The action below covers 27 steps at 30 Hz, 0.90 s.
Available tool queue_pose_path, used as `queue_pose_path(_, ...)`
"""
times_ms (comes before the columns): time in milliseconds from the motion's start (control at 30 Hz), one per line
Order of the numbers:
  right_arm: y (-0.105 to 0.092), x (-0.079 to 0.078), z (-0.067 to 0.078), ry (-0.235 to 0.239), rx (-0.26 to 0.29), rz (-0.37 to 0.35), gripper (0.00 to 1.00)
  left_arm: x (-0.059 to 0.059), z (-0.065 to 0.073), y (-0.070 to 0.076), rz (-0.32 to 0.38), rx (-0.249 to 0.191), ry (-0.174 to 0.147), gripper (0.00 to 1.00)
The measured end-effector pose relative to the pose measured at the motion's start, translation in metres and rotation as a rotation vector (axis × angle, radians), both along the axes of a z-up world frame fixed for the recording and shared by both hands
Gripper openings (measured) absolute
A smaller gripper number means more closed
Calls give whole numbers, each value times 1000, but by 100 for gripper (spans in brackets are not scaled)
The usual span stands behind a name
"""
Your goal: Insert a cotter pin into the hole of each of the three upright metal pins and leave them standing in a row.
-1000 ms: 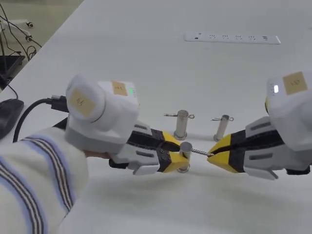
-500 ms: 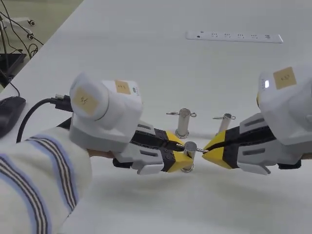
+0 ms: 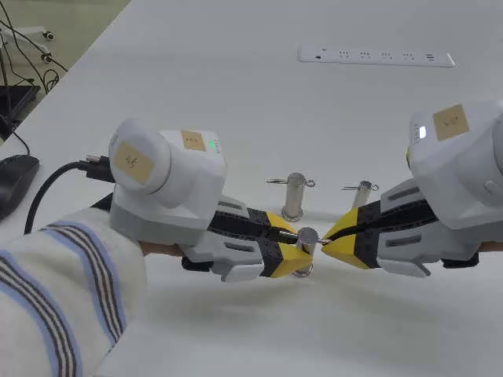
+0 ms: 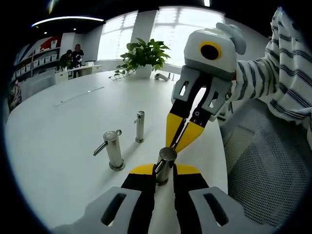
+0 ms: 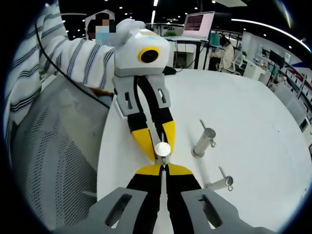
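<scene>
Head view: a power strip point(image 3: 376, 56) lies at 12 o'clock on the counter point(image 3: 236, 102), with two cottered pins point(image 3: 293, 196) behind the work. The left claw point(image 3: 302, 251) clamps the near metal pin point(image 3: 307, 237). The right claw point(image 3: 326, 241), closed on a cotter pin point(image 3: 321, 240), touches the metal pin's head.
Left gripper view: the right claw enters from 1 o'clock.
Right gripper view: the left claw is at 12 o'clock.

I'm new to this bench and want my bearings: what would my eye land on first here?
Two yellow-tipped grippers meet nose to nose on the white table: the left gripper clamps an upright metal pin while the right gripper, shut on a cotter pin, presses at its head. Behind stand two more pins, each already crossed by a cotter pin.
</scene>
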State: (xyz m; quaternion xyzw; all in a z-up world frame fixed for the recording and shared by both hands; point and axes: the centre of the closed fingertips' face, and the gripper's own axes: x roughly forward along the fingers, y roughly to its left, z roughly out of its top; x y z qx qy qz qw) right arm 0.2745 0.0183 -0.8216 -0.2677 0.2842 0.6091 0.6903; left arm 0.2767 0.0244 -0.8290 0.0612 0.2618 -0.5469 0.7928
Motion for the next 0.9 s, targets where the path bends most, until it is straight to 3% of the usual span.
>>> queue_pose_path(733, 4, 1, 1, 5, -5, 25, 4, 1, 0, -1, -1, -2, 2, 12)
queue_pose_path(900, 5, 0, 1, -26, -7, 63, 4, 1, 0, -1, -7, -6, 4, 12)
